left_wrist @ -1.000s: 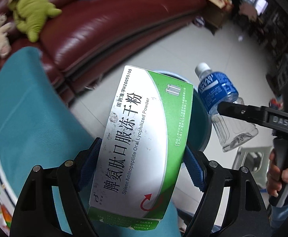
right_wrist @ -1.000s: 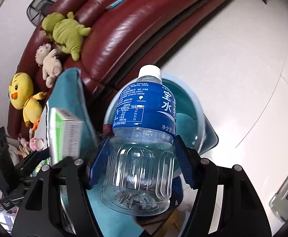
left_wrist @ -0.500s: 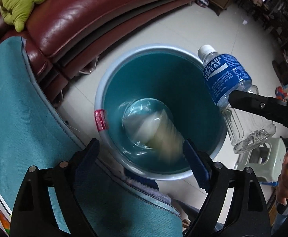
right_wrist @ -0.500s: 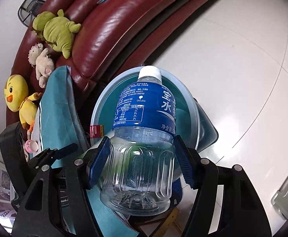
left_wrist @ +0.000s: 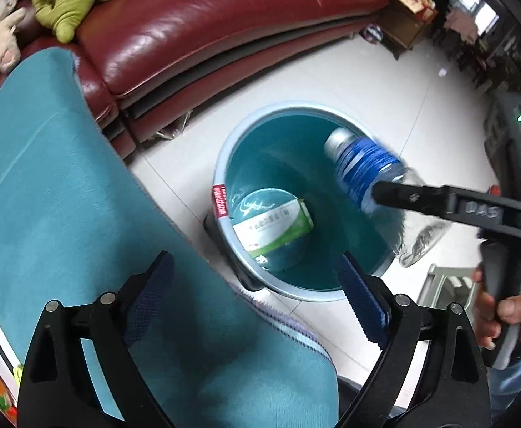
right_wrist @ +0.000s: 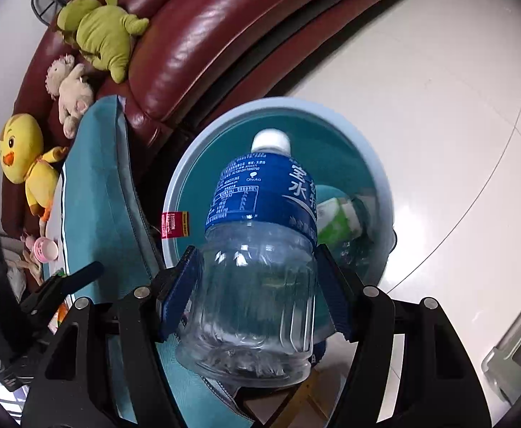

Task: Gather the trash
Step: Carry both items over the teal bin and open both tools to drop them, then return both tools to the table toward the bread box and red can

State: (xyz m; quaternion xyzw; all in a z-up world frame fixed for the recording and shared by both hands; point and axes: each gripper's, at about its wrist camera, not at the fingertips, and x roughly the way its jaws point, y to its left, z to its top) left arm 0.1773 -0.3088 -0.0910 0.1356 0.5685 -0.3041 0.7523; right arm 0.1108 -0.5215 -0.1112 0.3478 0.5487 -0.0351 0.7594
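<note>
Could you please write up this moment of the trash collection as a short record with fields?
bin: round teal bin on the tiled floor, beside the red sofa
in bin: green-and-white box, lying at the bottom
left gripper: jaws opening, nothing between them, above the bin's near edge
right gripper: shut on clear bottle with blue label, cap pointing away over the bin
bottle contents: looks empty
on sofa: green plush, yellow duck plush
</note>
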